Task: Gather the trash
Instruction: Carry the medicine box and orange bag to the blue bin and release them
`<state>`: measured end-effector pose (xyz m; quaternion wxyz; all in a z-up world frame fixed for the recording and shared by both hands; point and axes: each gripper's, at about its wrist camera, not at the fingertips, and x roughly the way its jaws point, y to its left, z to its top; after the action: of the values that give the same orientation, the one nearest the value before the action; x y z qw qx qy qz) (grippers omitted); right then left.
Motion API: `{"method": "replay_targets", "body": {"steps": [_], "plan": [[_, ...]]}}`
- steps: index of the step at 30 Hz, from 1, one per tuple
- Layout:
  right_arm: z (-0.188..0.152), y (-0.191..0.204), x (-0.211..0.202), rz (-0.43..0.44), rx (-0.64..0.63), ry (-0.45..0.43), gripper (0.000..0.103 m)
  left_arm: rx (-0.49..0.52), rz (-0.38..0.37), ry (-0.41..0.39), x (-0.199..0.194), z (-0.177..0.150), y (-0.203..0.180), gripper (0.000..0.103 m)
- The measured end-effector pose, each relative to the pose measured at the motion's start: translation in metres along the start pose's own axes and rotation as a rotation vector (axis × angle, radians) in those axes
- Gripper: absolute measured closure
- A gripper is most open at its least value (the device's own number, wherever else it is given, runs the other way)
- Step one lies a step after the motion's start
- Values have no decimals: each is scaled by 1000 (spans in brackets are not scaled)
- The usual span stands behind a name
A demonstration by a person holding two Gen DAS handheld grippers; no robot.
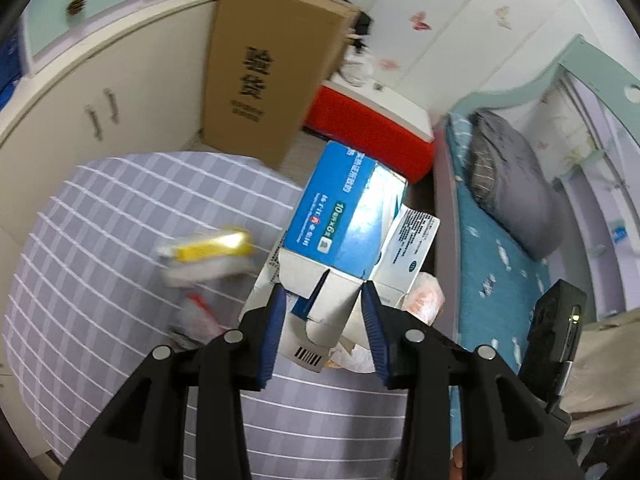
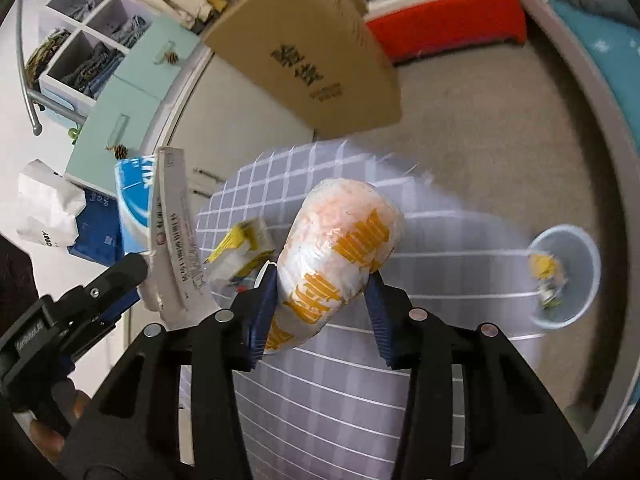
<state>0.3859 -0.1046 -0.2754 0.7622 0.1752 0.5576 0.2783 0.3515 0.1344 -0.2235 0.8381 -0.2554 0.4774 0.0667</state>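
Note:
My left gripper (image 1: 323, 295) is shut on the open flap end of a blue and white carton (image 1: 344, 216), held above the grey checked tablecloth (image 1: 100, 240). The same carton (image 2: 160, 216) and the left gripper (image 2: 120, 276) show at the left of the right wrist view. My right gripper (image 2: 322, 280) is shut on a white plastic wrapper with orange print (image 2: 340, 256), lifted over the cloth. A yellow and white packet (image 1: 212, 248) lies on the cloth, blurred; the packet (image 2: 240, 252) also shows just left of the wrapper. A pale blue bin (image 2: 564, 276) with trash inside stands at the right.
A tall brown cardboard box (image 1: 268, 76) leans against the cream cabinet (image 1: 100, 92) beyond the table. A red and white box (image 1: 376, 128) sits on the floor. A bed with a blue sheet (image 1: 500, 264) and grey pillow (image 1: 512, 184) runs along the right. Shelves with clothes (image 2: 92, 52) stand at the left.

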Motion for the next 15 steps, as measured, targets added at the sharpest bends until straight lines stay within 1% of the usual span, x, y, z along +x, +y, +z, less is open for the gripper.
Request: {"method": "replay_targets", "body": {"steps": [6, 9, 12, 15], "plan": [[2, -56, -80, -88, -8, -100, 60, 97, -60, 18, 9, -22, -91, 65], [0, -91, -123, -139, 10, -156, 60, 147, -90, 56, 22, -38, -140, 65], [-6, -120, -157, -195, 27, -202, 60, 198, -102, 83, 34, -52, -180, 65], [-10, -147, -181, -234, 52, -226, 59, 244, -110, 112, 46, -66, -212, 65]]}}
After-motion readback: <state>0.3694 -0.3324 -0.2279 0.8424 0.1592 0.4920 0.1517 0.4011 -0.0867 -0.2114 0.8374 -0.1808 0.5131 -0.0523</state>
